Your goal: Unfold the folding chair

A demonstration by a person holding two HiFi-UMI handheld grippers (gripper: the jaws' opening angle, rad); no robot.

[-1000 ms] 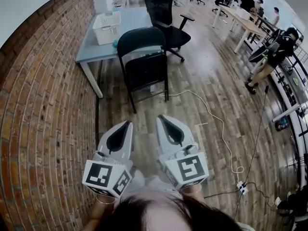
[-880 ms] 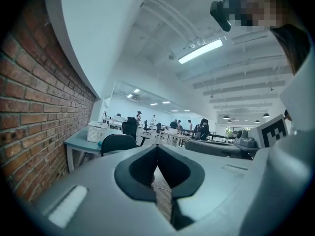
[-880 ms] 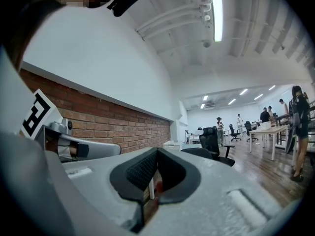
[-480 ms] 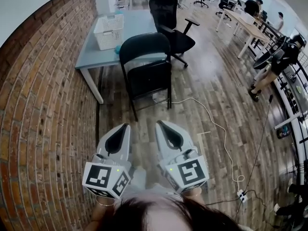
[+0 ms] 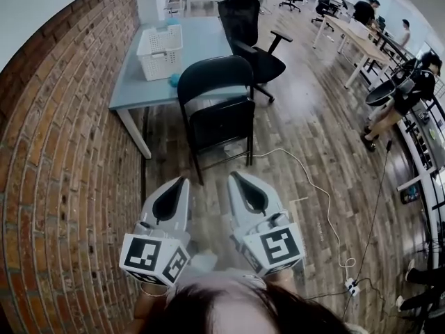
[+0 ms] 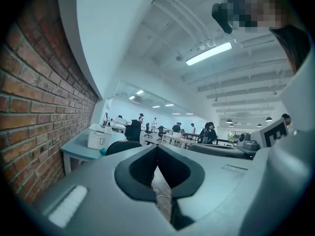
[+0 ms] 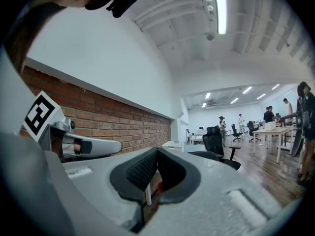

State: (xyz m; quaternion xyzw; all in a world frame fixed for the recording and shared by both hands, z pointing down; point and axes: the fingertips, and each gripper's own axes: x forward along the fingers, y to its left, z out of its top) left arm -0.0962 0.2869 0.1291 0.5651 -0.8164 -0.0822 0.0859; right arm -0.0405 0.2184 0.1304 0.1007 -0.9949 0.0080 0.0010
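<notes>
Floor: wood planks. It carries the bench, the chairs and a white cable that runs off toward its right edge.
Bench: grey-blue, long side against the brick wall.
Folding chair: black, standing on the floor at the bench's near edge, by the near right corner, with its back toward the bench. The seat panel looks tipped up against the frame, so I judge it not yet opened.
Step in hand: the approach. Both claws are held level and side by side, well short of the chair, with nothing touched.
Next move: probably close the gap, spread the jaws, and take the backrest top with one claw and the seat's front edge with the other. The seat can then be pushed down while the frame is steadied.
Left claw: jaws pressed together, nothing between them.
Right claw: jaws likewise together and empty.
Basket: white lattice, open-topped, on the bench nearer the wall-side edge. From above nothing shows inside it.
Teal thing: small and rounded, on the bench just beside the basket at the near edge. It is outside the basket, and what it is cannot be told.
</notes>
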